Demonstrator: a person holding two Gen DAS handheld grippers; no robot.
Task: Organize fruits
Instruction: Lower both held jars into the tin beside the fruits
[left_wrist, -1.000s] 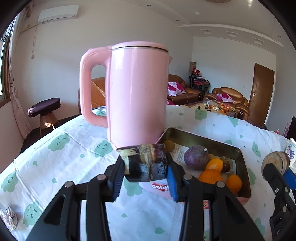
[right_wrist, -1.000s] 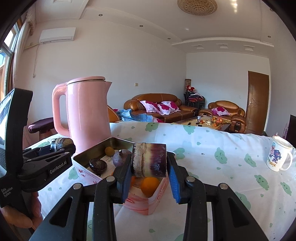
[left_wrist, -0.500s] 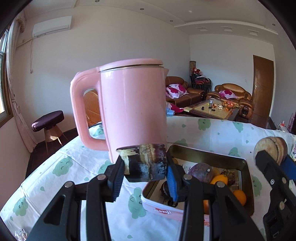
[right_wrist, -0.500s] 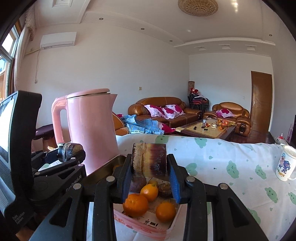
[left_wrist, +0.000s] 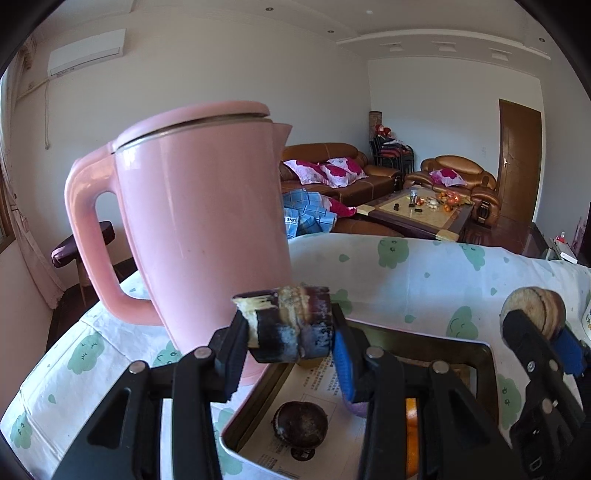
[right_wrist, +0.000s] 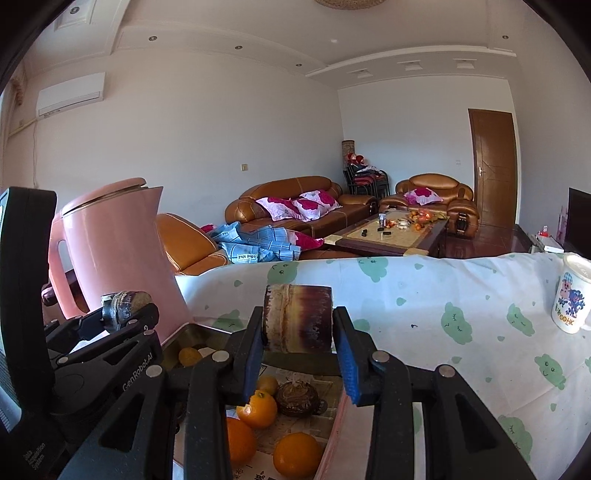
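Observation:
My left gripper (left_wrist: 290, 332) is shut on a dark sugarcane piece (left_wrist: 288, 328) and holds it above the near left end of the metal tin (left_wrist: 443, 341). My right gripper (right_wrist: 298, 341) is shut on a second purple-brown sugarcane piece (right_wrist: 297, 319) above the same tin (right_wrist: 334, 424). In the tin lie several oranges (right_wrist: 258, 408) and a dark round fruit (left_wrist: 300, 424), also in the right wrist view (right_wrist: 297, 398). Each gripper shows in the other's view: the right one (left_wrist: 535, 325) and the left one (right_wrist: 125, 306).
A tall pink kettle (left_wrist: 199, 221) stands just behind the tin's left end, close to my left gripper; it also shows in the right wrist view (right_wrist: 114, 251). A white printed mug (right_wrist: 572, 295) stands at the table's right. A cloud-print cloth (right_wrist: 461, 295) covers the table.
Both grippers have moved forward and down over the tin, each still holding its sugarcane piece. The kettle and tin look closer.

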